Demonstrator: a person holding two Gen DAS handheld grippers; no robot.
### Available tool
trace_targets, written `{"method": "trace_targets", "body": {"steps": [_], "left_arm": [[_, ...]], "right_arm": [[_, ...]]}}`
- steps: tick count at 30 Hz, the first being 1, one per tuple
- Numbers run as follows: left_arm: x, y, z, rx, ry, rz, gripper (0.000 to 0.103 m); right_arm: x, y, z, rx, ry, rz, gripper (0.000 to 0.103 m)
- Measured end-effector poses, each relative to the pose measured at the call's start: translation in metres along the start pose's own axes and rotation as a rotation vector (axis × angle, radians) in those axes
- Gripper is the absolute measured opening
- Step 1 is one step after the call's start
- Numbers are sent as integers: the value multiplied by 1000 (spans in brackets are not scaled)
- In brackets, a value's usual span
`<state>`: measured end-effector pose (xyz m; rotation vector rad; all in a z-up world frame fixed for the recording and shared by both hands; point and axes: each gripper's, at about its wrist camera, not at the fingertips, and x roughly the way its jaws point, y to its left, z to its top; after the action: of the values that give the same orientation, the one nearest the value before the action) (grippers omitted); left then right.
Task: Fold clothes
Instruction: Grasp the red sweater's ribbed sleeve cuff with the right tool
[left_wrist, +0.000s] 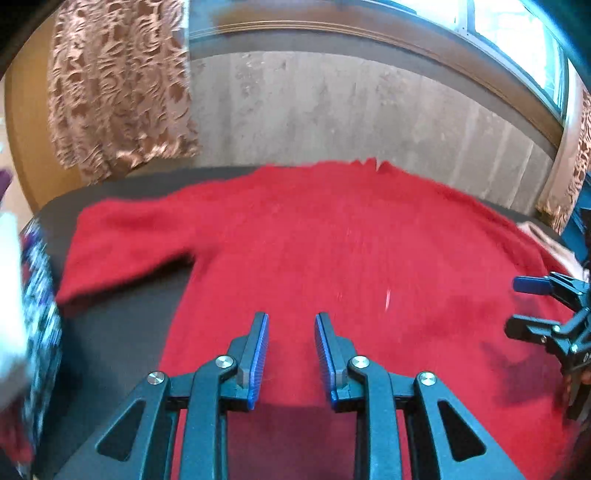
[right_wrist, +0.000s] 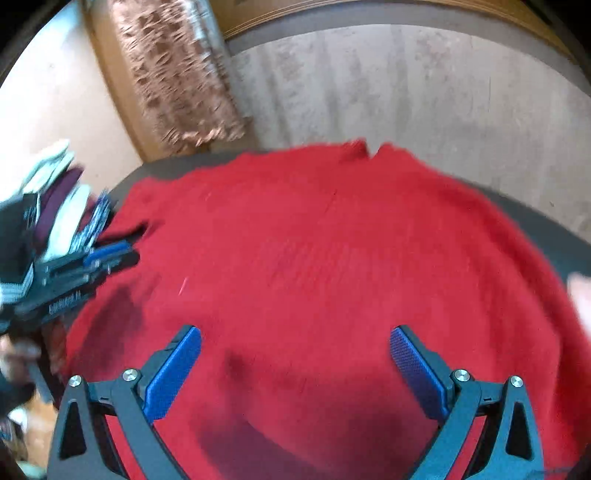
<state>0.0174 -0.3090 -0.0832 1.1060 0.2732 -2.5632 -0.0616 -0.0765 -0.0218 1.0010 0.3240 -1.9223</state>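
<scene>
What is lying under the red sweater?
The red sweater lies spread flat on a dark table, which shows along its left and far edges. Whether anything else lies beneath it cannot be seen, because the sweater covers the rest.

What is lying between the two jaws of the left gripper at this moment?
Nothing is gripped there. In the left wrist view the left gripper has its jaws apart over the red sweater, and only the sweater's flat red fabric shows through the gap.
</scene>
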Motion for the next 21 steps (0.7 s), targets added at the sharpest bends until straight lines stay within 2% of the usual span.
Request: {"method": "trace_targets", "body": {"steps": [3,6,9,15,16,18,21], "left_arm": [[-4,10,-37,-24,51,47,26],[-16,18,-58,-31,-2,49,29],[-18,17,-63,-44,-24,78,29],[-17,9,-51,-46,34,127,29],[-22,3,-49,-40,13,119,29],[-32,-10,-46,-29,-31,103,29],[-40,-37,-43,24,-72,49,29]], "right_arm": [[-6,16,-42,-34,32,-42,103],[-12,27,-63,-58,36,-84,103],[-17,36,-74,-66,34,-100,103],[-24,57,-91,-52,25,-135,103],[-28,55,-93,-41,19,-132,103],[-44,45,-98,20,-18,-111,102],[-87,15,-123,235,-133,-10,102]]}}
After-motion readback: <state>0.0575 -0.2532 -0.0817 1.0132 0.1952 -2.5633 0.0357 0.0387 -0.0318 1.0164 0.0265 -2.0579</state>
